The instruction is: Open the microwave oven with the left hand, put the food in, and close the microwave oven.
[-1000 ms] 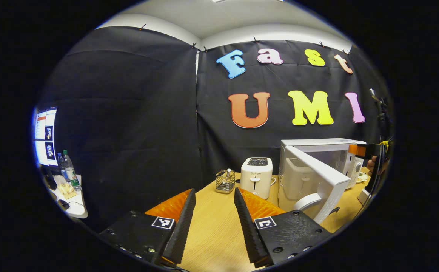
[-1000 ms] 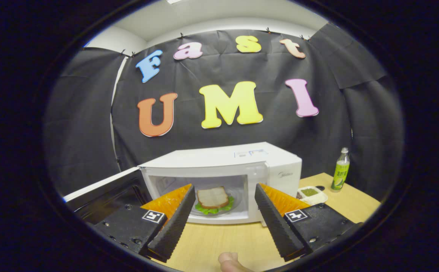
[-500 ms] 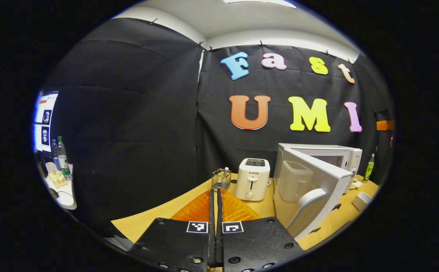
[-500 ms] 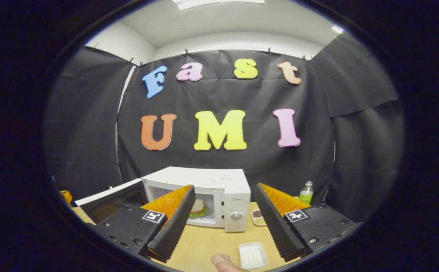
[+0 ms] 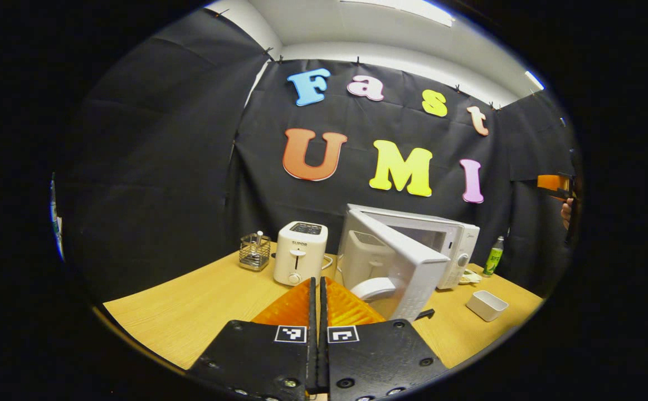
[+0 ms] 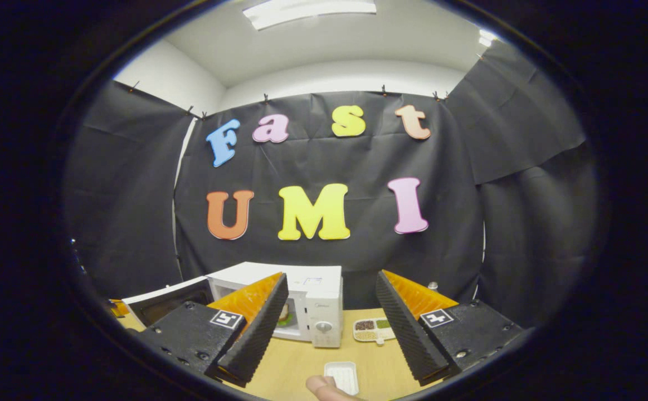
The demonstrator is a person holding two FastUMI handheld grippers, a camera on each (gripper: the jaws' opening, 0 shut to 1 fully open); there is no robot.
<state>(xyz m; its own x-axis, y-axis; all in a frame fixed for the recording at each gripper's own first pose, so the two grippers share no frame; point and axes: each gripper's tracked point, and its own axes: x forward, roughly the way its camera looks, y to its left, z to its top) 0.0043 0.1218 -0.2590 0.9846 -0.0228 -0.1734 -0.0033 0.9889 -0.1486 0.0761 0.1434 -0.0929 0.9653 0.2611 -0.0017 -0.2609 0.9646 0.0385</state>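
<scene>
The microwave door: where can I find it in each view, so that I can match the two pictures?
Left gripper view: the open door stands right of centre, swung toward the camera, just behind the shut fingers.
Right gripper view: the door is low on the left, dark inner side showing, left of the microwave.
Shared landmark: the small white tray on the table in front of the microwave.

White microwave oven (image 5: 457, 245) stands on the wooden table, door (image 5: 396, 267) swung open. Sandwich with lettuce (image 6: 285, 315) lies inside the cavity.
</scene>
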